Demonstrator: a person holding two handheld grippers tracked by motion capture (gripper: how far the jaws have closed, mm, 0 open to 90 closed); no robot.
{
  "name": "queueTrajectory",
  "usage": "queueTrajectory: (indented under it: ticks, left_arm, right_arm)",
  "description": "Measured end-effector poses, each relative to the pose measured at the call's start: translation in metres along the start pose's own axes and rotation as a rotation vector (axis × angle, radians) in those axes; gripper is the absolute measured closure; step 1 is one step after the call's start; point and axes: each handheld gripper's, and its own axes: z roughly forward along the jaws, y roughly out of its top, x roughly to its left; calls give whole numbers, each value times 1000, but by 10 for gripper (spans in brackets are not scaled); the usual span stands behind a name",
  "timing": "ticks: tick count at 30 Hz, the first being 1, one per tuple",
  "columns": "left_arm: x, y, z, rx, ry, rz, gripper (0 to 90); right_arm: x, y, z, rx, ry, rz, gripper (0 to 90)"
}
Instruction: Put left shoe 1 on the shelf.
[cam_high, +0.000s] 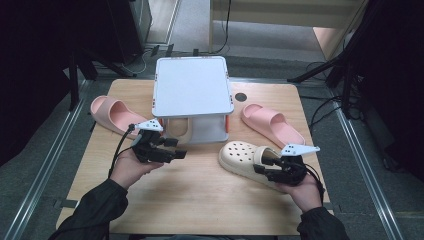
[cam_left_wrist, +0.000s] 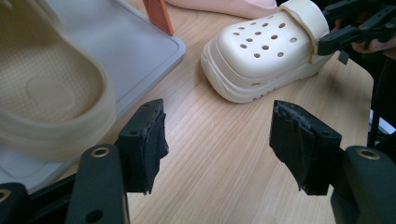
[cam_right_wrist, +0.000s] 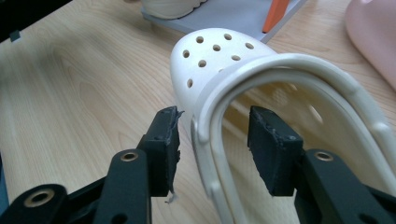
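Note:
A cream clog with holes (cam_high: 242, 157) lies on the wooden table, right of centre. My right gripper (cam_high: 265, 167) is at its heel end. In the right gripper view the gripper (cam_right_wrist: 219, 149) straddles the clog's (cam_right_wrist: 210, 60) side wall and heel strap, one pad outside and one inside, with a gap on each side, so it is open. My left gripper (cam_high: 177, 150) hovers open over bare table; nothing lies between its fingers (cam_left_wrist: 219, 144). A second cream clog (cam_left_wrist: 51, 93) rests on the lower shelf of the grey rack (cam_left_wrist: 130, 42), just to the left of that gripper.
The two-level grey rack (cam_high: 192, 85) with orange posts stands at the back centre of the table. One pink slipper (cam_high: 112, 114) lies left of it and another (cam_high: 272, 124) right of it. A dark round hole (cam_high: 241, 97) marks the tabletop.

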Motion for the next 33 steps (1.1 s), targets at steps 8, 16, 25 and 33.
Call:
queueTrajectory:
  ticks: [8, 16, 25, 33]
  left_arm:
    - [2, 4, 10, 14, 2, -5, 376]
    - [4, 2, 11, -5, 23, -15, 398]
    - [6, -6, 3, -11, 42, -41, 396]
    - [5, -18, -8, -9, 73, -58, 394]
  right_arm:
    - [-3, 12, 23, 62, 42, 81, 769]
    - [5, 22, 24, 61, 31, 102, 772]
    - [38, 43, 46, 52, 97, 38, 771]
    - [61, 54, 76, 97, 148, -7, 771]
